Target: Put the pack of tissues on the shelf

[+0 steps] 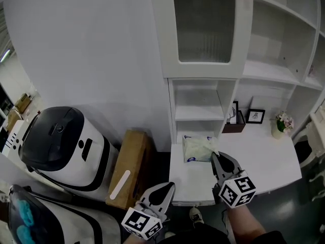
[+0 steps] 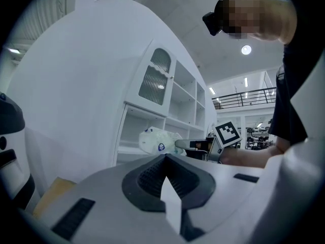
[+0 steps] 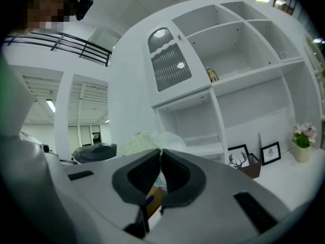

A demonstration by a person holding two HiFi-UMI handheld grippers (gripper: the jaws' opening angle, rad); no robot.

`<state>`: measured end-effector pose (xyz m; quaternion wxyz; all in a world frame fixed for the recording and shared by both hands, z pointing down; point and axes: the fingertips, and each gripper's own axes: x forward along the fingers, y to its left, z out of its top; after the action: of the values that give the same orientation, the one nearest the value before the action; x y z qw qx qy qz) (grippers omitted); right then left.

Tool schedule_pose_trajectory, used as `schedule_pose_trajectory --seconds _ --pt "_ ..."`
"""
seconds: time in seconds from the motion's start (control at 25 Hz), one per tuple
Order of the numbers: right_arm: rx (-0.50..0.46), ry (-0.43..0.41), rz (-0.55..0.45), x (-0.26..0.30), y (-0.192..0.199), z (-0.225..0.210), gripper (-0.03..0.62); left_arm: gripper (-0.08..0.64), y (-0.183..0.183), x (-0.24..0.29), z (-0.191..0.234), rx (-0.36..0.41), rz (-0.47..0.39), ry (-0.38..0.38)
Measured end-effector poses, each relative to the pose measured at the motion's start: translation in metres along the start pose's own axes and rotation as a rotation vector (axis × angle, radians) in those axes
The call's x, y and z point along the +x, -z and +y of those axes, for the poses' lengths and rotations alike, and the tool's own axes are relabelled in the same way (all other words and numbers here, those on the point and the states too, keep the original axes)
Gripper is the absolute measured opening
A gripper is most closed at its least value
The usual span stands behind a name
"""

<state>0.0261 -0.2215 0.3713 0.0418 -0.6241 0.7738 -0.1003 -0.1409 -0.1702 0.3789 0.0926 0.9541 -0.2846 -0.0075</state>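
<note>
one crinkly, pale-green, blue-labelled tissue pack [image 1: 198, 149] between right claw's [image 1: 215, 156] tight jaws; left claw [image 1: 169, 186] closed, empty

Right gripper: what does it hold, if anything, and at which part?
The right gripper holds the pack of tissues, jaws shut on the wrapper's right edge.

Head view: the camera sits high and faces steeply down onto the white counter [image 1: 264, 161] and the shelf unit [image 1: 170, 105]. The left hand-held gripper [image 1: 163, 188] and right hand-held gripper [image 1: 217, 159] show near its bottom edge.

Left gripper view: low and set back, looking along its jaws, up and across at the shelves.

Right gripper view: low and much nearer, tilted up at the shelves.

All three views share the ribbed-glass door [image 1: 204, 27] and the pack of tissues [image 1: 199, 148].
</note>
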Motion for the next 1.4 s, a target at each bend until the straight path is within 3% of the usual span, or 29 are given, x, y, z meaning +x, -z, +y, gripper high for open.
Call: schedule_pose_trajectory --seconds 0.64,1.4 --pt "0.030 -0.019 0.021 0.080 -0.004 -0.082 0.008 -0.002 0.014 0.092 0.025 -0.052 0.025 -0.047" --pt "0.043 0.008 0.073 0.177 -0.002 -0.140 0.008 -0.002 0.019 0.164 0.057 -0.076 0.034 -0.099"
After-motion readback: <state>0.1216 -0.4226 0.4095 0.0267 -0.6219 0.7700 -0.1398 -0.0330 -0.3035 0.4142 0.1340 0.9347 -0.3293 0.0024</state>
